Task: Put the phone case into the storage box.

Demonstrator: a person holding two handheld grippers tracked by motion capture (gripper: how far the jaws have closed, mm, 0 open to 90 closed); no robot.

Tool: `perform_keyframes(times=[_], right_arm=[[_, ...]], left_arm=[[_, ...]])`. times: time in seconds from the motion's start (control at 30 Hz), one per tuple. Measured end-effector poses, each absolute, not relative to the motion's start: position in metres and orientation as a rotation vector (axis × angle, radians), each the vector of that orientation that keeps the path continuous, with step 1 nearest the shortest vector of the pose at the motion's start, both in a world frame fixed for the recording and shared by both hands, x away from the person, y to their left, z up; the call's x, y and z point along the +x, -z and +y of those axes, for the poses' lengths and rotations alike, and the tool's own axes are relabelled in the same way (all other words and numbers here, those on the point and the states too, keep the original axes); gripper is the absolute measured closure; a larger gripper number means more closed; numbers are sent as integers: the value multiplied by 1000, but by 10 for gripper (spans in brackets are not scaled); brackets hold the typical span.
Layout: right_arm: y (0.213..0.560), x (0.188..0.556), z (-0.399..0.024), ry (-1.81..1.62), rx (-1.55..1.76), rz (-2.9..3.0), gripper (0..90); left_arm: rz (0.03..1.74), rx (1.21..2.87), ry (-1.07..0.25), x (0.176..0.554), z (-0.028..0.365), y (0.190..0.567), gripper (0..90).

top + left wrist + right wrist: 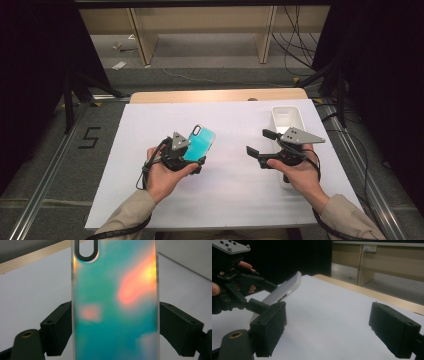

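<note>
A teal iridescent phone case (201, 141) is held tilted above the white sheet, with my left gripper (191, 161) shut on its lower end. In the left gripper view both black pads press on the long sides of the case (115, 302), whose camera cut-out is at the top. My right gripper (260, 142) hovers at the right of the table, open, with nothing between its fingers (269, 330). In the right gripper view the held case (283, 291) is seen edge-on at the left. A white phone case (286, 117) lies on the sheet just beyond the right gripper.
A white sheet (225, 200) covers the wooden table (215, 95). Beyond the far edge are the floor, wooden shelving (200, 30) and loose cables (295, 45). Dark curtains flank both sides, and metal rails (45, 195) run along the floor.
</note>
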State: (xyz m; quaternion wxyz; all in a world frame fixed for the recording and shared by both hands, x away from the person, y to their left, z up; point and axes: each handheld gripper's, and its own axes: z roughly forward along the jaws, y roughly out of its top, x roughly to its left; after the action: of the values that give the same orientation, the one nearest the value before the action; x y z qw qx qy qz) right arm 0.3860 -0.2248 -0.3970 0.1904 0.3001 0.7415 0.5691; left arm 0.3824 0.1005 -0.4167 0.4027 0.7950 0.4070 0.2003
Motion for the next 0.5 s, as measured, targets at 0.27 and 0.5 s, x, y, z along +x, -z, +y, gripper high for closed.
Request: perform_keyframes(times=[0.27,0.5], right_arm=[[396,392,-214,-1597,838,2094,156],[396,397,-206,-1589,849,2105,156]], left_arm=[[1009,2015,-505,381,96,416,173],[989,2018,-502,379,90,417,173]])
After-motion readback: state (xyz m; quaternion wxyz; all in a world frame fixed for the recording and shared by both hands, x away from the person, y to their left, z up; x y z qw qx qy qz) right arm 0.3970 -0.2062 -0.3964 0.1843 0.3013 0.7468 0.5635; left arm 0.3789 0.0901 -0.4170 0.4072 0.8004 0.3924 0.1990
